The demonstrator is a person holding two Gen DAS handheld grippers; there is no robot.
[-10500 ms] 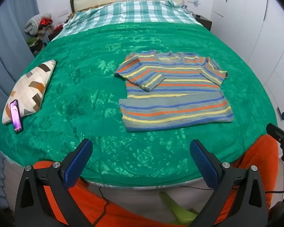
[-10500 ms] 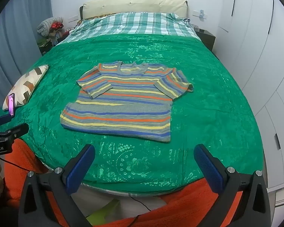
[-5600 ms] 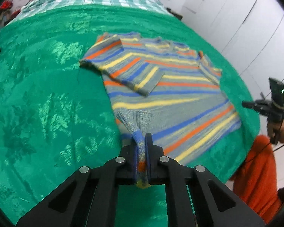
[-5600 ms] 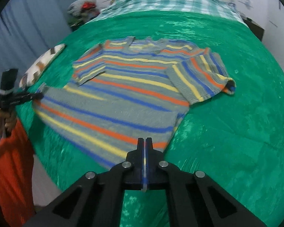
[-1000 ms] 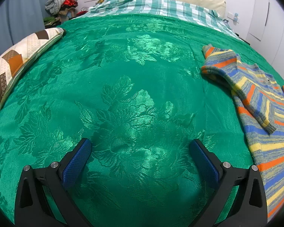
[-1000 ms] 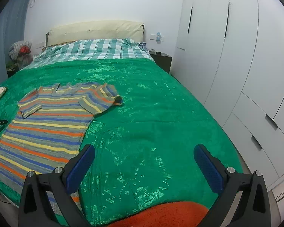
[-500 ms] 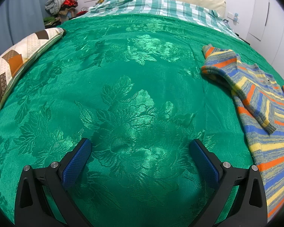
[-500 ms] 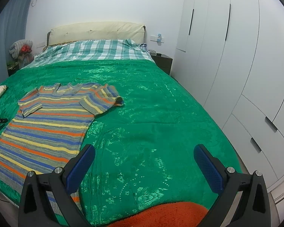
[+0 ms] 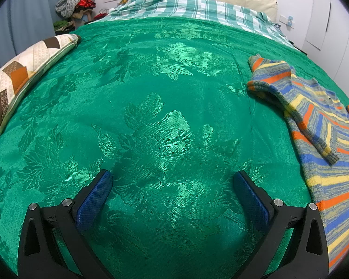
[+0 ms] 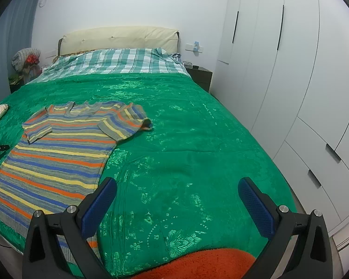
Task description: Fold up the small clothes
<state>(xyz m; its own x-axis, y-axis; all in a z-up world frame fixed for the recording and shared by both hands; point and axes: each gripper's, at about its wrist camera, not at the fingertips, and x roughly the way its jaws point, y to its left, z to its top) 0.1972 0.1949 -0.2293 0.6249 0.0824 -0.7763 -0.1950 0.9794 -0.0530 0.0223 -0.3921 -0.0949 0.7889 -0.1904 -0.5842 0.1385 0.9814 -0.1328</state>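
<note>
spread fingers, green bedspread, striped sweater

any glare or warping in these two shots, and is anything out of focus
Left wrist view: bright sheen patches on the green bedspread, which bulges like a dome from fisheye, dark corners; striped sweater stretched at the right edge. Right wrist view: wardrobe doors bow outward, softer glare on the bedspread; both views look reasonably sharp, with the open left gripper and right gripper crisp.

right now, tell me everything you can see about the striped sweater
The striped sweater is a knit in grey, blue, orange and yellow bands. It lies flat on the green bedspread, body spread long, hem near the bed's foot edge, both sleeves folded in across the chest. Neither gripper touches it.
</note>
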